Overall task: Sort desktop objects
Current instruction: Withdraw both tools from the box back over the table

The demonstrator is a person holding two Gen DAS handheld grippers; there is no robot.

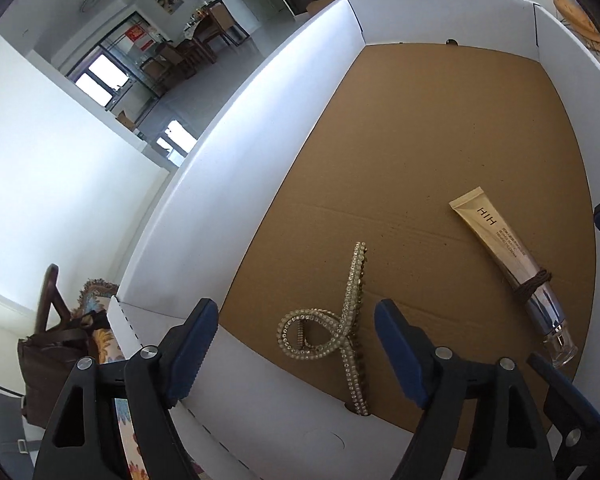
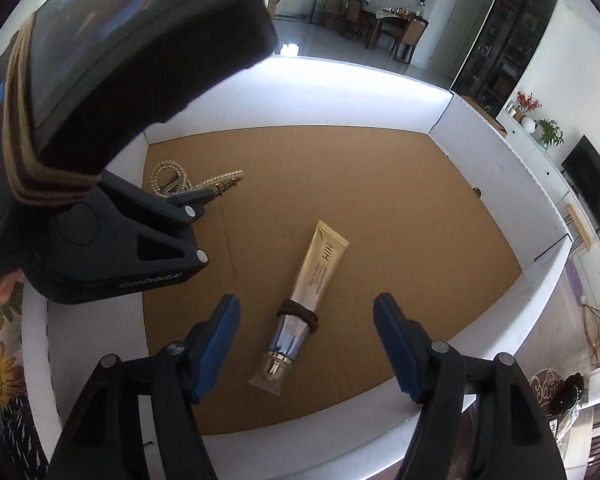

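Shallow white box (image 1: pixel 204 184) with brown cardboard floor, seen from above through both wrist views.

Left gripper (image 1: pixel 296 344): jaws apart, blue pads clear of everything, nothing clamped. Poised over near left corner of box, angled downward. Also seen in right wrist view as large black body at upper left (image 2: pixel 204 200), tip just over the clip.

Pearl-and-rhinestone hair clip (image 1: pixel 340 328): lying flat on cardboard floor, between the left gripper's spread fingers in the view, untouched. Looped end toward the left wall, long toothed arm running up and away. Lower tip resting against near white wall. In right wrist view, partly hidden behind left gripper (image 2: pixel 172 180).

Right gripper (image 2: pixel 306 344): jaws apart, blue pads wide of the tube on either side, no contact. Angled downward over near edge of box.

Cream tube (image 2: pixel 314 280): gold-beige, marked "HIH", silver lower section, clear cap toward near wall, crimped end pointing away. Lying flat on floor, roughly mid-box, well apart from hair clip. Seen in left wrist view at right (image 1: pixel 512 268).

Brown hair tie (image 2: pixel 298 314): wrapped around tube at its silver section, also visible from left (image 1: pixel 534 282).

Beyond box: dining table with chairs (image 2: pixel 384 24), dark glass cabinet (image 2: pixel 504 52).
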